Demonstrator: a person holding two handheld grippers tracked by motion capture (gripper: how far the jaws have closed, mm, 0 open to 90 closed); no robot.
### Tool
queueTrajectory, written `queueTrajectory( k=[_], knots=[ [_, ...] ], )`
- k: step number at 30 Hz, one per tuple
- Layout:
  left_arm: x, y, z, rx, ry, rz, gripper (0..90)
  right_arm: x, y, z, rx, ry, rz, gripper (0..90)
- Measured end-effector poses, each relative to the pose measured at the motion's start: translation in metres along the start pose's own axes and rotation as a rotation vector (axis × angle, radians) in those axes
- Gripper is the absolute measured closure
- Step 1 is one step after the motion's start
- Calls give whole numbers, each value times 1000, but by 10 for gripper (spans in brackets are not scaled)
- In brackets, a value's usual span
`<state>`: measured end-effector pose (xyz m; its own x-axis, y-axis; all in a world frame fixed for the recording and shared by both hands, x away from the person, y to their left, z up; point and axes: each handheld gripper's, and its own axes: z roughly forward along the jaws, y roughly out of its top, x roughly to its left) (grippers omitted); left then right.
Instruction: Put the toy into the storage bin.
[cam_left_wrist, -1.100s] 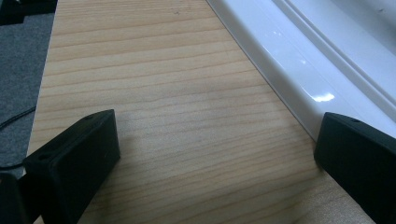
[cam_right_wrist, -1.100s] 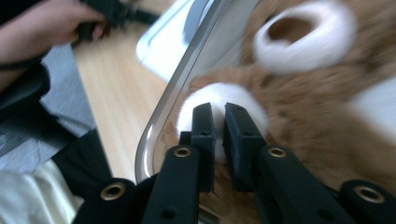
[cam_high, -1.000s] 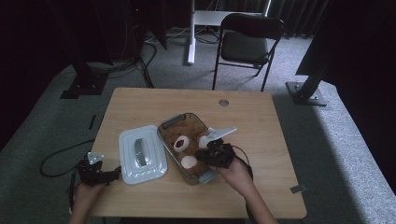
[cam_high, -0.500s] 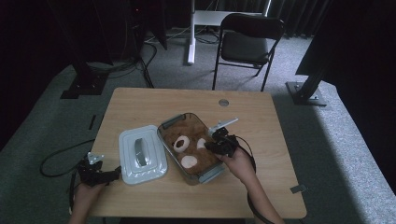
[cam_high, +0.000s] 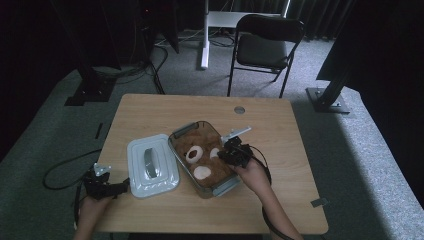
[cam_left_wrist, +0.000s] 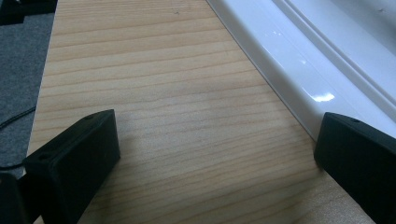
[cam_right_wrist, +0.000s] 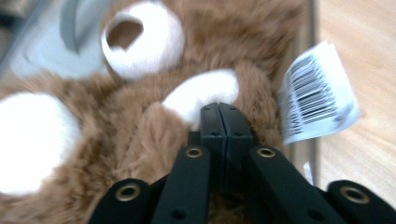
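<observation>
A brown teddy bear (cam_high: 200, 161) with white paws and muzzle lies stuffed in a clear container (cam_high: 227, 186) at mid-table. My right gripper (cam_high: 229, 152) reaches in from the container's right side. In the right gripper view its jaws (cam_right_wrist: 218, 109) stand together, tips pushed into the fur beside a white paw (cam_right_wrist: 201, 93). They have just eased apart a trace, and nothing shows between them. A white barcode tag (cam_right_wrist: 317, 93) hangs over the container's wall. My left gripper (cam_high: 119, 186) rests open at the table's front left, next to the white lid (cam_high: 152, 165).
In the left gripper view the lid's rim (cam_left_wrist: 299, 60) runs just past the right jaw, with bare wood between the jaws. A round grommet (cam_high: 239, 109) sits near the table's far edge. A folding chair (cam_high: 265, 47) stands beyond the table.
My right gripper has shifted a little farther along the container's right side and sunk onto the bear. The left gripper has kept still.
</observation>
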<state>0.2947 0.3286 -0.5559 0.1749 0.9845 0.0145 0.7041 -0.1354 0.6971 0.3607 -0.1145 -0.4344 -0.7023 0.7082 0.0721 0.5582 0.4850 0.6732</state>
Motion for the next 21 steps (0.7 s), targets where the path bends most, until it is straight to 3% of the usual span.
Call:
queueTrajectory(
  k=[3, 5, 8, 10, 12, 15, 18, 20, 21],
  knots=[
    [0, 0, 0, 0, -1, 0, 8, -2, -1, -16, -66, 10, 26, 708],
    [0, 0, 0, 0, 0, 0, 8, -7, 0, -29, -116, 8, 52, 532],
    [0, 0, 0, 0, 0, 1, 8, -19, -2, -43, -201, -51, 107, 335],
    [0, 0, 0, 0, 0, 1, 8, -27, -5, -46, -223, -32, 134, 182],
    [0, 0, 0, 0, 0, 0, 8, -33, -8, -45, -229, -11, 152, 200],
    [0, 0, 0, 0, 0, 0, 8, -41, -12, -40, -201, -1, 159, 145],
    [0, 0, 0, 1, 2, -2, 8, -47, -20, -38, -219, -62, 188, 130],
    [-1, 0, 0, 2, 4, -3, 8, -52, -23, -37, -231, -46, 211, 130],
    [-1, 0, 0, 2, 4, -3, 8, -55, -25, -37, -237, -61, 227, 131]
  ],
)
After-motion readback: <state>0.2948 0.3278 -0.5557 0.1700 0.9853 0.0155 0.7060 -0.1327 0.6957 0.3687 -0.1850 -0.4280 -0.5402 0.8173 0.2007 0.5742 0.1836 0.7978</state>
